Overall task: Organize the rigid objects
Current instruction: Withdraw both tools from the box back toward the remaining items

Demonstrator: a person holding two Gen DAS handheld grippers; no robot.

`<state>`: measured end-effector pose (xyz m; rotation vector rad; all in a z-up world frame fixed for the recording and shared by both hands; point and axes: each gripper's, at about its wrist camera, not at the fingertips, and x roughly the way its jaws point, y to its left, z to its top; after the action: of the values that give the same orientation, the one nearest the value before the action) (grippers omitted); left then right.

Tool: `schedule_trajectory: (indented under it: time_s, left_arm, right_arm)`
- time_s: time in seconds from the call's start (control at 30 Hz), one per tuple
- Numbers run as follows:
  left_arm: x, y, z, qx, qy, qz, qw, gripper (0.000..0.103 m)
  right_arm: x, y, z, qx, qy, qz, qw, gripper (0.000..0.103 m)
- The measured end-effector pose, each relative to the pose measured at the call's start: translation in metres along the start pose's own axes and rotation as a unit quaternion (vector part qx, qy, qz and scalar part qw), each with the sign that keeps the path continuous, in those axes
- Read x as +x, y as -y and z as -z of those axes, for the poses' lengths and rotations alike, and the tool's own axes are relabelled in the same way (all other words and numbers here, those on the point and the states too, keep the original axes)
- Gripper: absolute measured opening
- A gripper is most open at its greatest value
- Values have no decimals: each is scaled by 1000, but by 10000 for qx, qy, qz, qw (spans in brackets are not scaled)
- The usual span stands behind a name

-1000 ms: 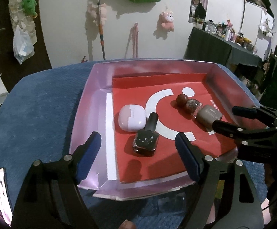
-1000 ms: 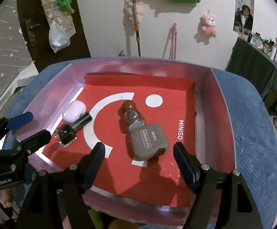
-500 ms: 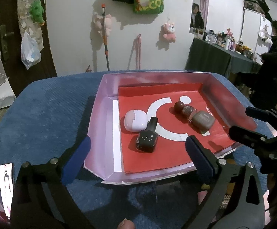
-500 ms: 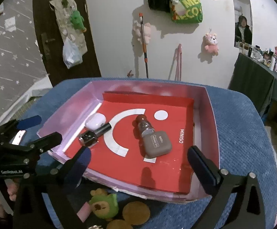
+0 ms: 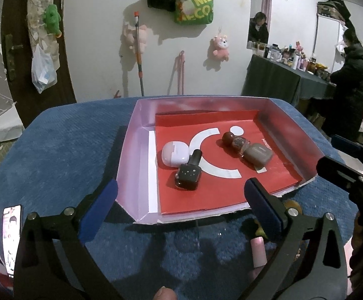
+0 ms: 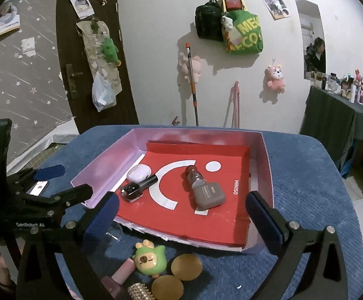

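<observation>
Left gripper (image 5: 180,203) level, short of tray's near edge, jaws spread wide, empty. Right gripper (image 6: 181,208) same: wide apart, nothing held. Both pulled farther back, higher than half second ago; green toy (image 6: 150,260) and gold discs (image 6: 186,266) now exposed before tray (image 6: 101,172). Black nail polish (image 5: 189,173), white earbud case (image 5: 175,153), brown case (image 6: 209,195) rest on red "MINISO" liner (image 6: 181,220). Left gripper body reads "GenRobot AI".

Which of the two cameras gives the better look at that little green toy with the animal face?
The right wrist view. There the green toy lies in full sight on the blue cloth, just outside the tray's near edge, beside two gold discs. In the left wrist view it is all but hidden behind that hand-held gripper's finger.
</observation>
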<state>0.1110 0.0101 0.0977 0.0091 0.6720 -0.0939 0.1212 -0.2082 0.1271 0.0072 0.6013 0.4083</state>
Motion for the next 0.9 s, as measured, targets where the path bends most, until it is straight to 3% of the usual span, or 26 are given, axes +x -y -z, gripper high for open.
schedule_trajectory:
  time_s: [0.9]
  left_arm:
    - [-19, 12, 49, 84, -151, 8, 9999, 103]
  right_arm:
    - [-25, -13, 50, 39, -223, -5, 9997, 103]
